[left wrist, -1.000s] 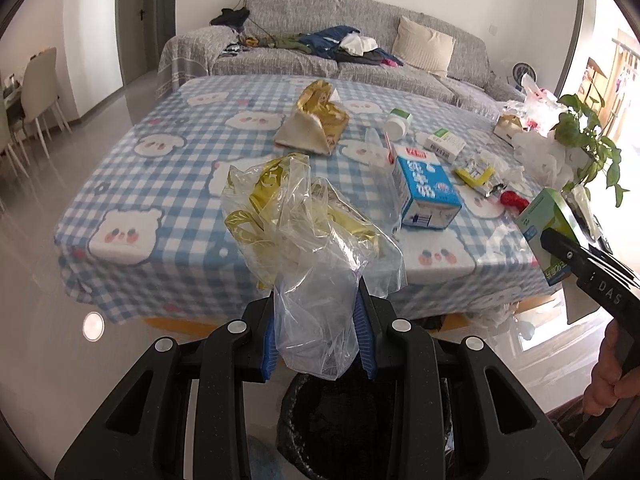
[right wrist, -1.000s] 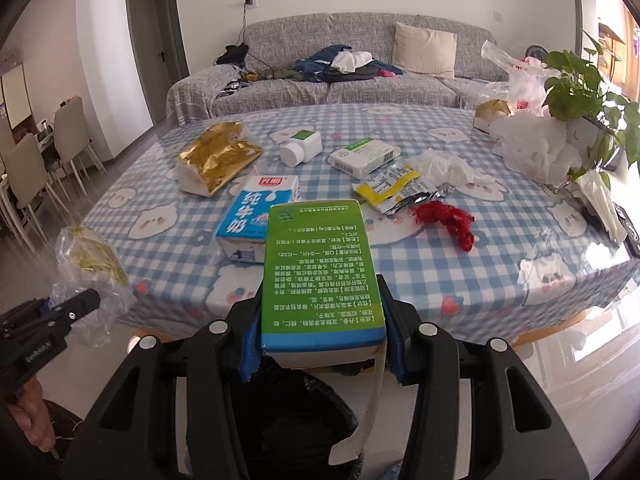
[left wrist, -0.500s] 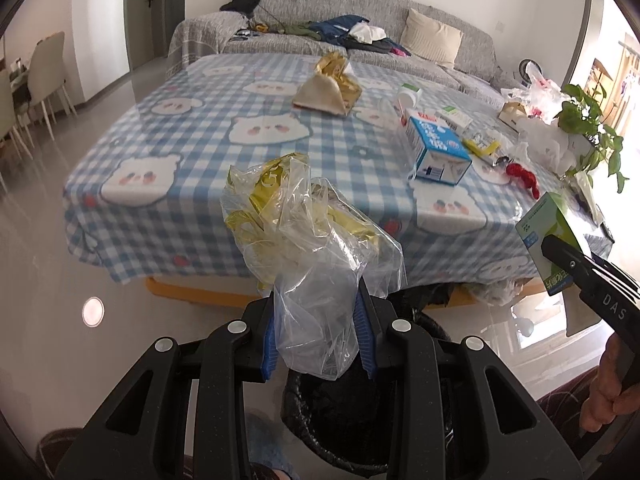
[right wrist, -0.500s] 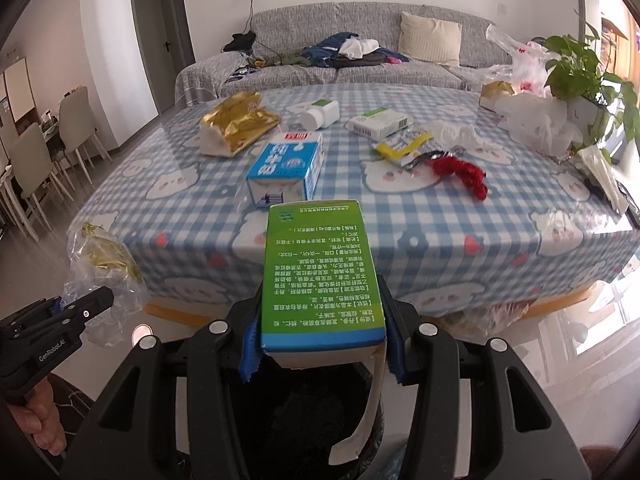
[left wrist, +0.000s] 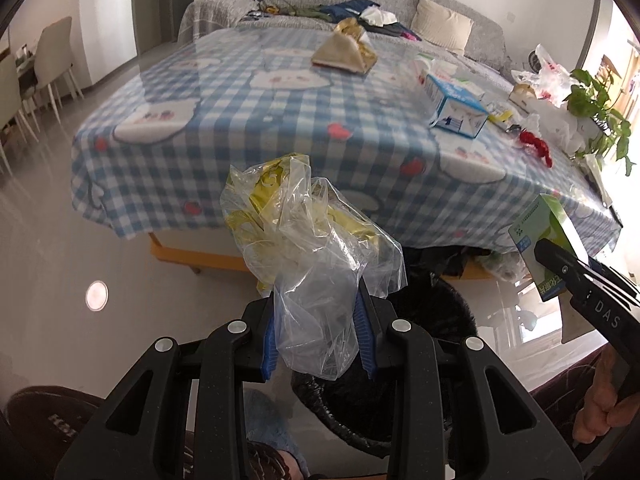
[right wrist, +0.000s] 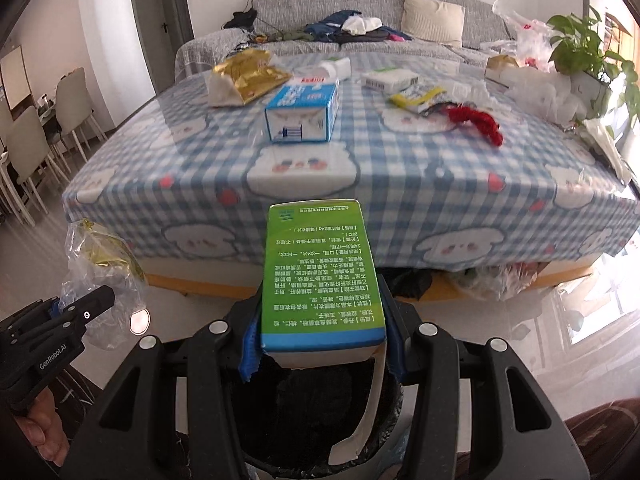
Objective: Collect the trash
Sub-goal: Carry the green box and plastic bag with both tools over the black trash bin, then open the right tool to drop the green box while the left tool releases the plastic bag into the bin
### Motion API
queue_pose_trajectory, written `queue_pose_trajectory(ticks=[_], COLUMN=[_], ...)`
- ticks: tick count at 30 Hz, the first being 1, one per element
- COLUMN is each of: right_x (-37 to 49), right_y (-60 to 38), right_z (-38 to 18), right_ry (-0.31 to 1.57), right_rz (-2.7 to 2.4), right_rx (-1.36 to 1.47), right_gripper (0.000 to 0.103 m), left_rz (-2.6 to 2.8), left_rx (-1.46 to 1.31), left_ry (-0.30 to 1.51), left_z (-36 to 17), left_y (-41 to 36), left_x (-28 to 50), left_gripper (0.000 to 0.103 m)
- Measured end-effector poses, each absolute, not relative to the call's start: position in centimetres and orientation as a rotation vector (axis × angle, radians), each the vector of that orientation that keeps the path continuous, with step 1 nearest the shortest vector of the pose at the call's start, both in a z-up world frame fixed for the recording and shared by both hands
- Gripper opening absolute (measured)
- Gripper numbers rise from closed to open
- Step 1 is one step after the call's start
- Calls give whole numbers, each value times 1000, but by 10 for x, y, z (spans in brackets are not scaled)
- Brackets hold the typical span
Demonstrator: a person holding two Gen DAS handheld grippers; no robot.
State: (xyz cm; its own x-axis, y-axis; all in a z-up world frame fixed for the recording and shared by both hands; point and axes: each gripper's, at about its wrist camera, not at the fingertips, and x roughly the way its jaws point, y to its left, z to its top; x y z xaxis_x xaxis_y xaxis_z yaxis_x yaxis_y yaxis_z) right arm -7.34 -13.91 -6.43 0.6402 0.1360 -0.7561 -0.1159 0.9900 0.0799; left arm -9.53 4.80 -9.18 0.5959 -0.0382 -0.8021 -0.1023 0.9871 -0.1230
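Trash: left tongs (left wrist: 316, 340) clamp clear plastic bag (left wrist: 312, 256), right tongs (right wrist: 320, 344) clamp green box (right wrist: 320, 272), both above black bin (right wrist: 320, 420).

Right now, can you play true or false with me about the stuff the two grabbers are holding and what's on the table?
1. The left gripper is clamped on a crumpled clear plastic bag. True.
2. The right gripper is holding a red carton. False: it holds a green box with white print.
3. A black-lined trash bin sits just below the green box. True.
4. The table is bare. False: a blue and white milk carton, a gold snack bag and a red tangle lie on its checked cloth.
5. The plastic bag is already inside the bin. False: it is between the left gripper's pads, above the bin.
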Motion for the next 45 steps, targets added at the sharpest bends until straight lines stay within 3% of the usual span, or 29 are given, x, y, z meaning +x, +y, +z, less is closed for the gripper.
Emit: queue_pose_trajectory(ticks=[27, 37, 41, 45], right_x=[-65, -60, -59, -59], right_y=[-91, -86, -84, -87], right_z=[-182, -206, -203, -196], right_ry=[1039, 1090, 1077, 1053], right_rz=[163, 157, 165, 168], right_rx=[-5, -3, -10, -6], right_gripper=[46, 46, 49, 66], left_rz=[6, 35, 37, 32], left_rx=[-87, -107, -116, -113], left_ry=[1070, 1100, 1100, 1094], left_z=[-185, -197, -197, -195], left_y=[39, 43, 44, 39], left_x=[-79, -77, -78, -79], left_gripper=[31, 31, 31, 31])
